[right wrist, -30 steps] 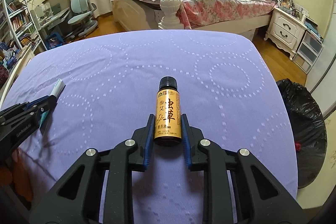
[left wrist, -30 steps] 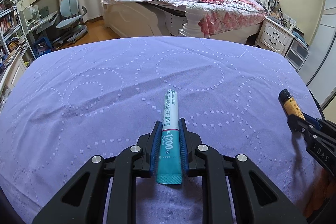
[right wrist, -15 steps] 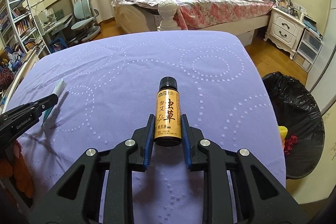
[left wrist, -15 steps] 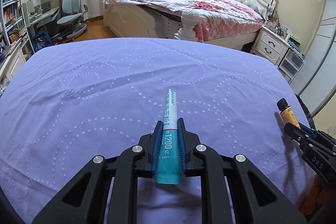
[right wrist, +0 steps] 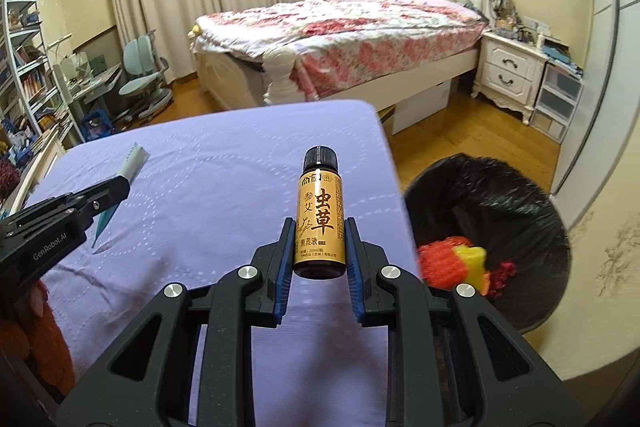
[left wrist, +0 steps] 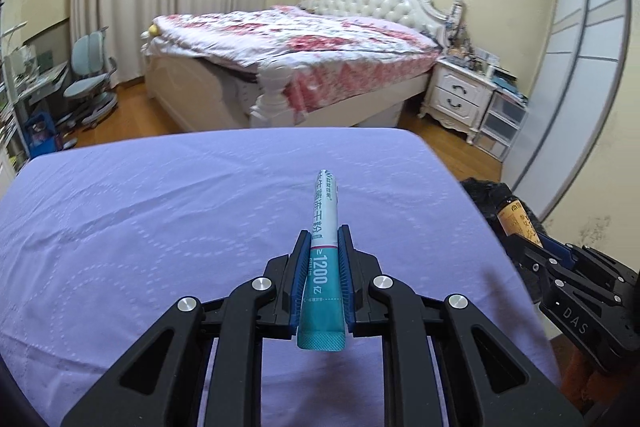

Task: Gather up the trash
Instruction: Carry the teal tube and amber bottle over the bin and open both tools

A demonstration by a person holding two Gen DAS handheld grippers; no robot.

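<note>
Left view: sachet [left wrist: 325, 251] at lower centre, clamped between left gripper [left wrist: 324, 259] jaws, above cloth [left wrist: 160, 219]. Bed [left wrist: 288, 67] behind, at upper centre; nightstand [left wrist: 460, 95] right of it; chair [left wrist: 90, 83] at far left. Right gripper [left wrist: 532, 247] at right edge, with bottle [left wrist: 518, 221].

Right view: bottle [right wrist: 320, 215] at centre, upright between right gripper [right wrist: 319, 251] jaws. Bin [right wrist: 492, 195] at lower right, beside cloth [right wrist: 224, 179] edge, with trash [right wrist: 456, 263] inside. Left gripper [right wrist: 116, 193] at left edge. Shelves [right wrist: 24, 67] at far left.
</note>
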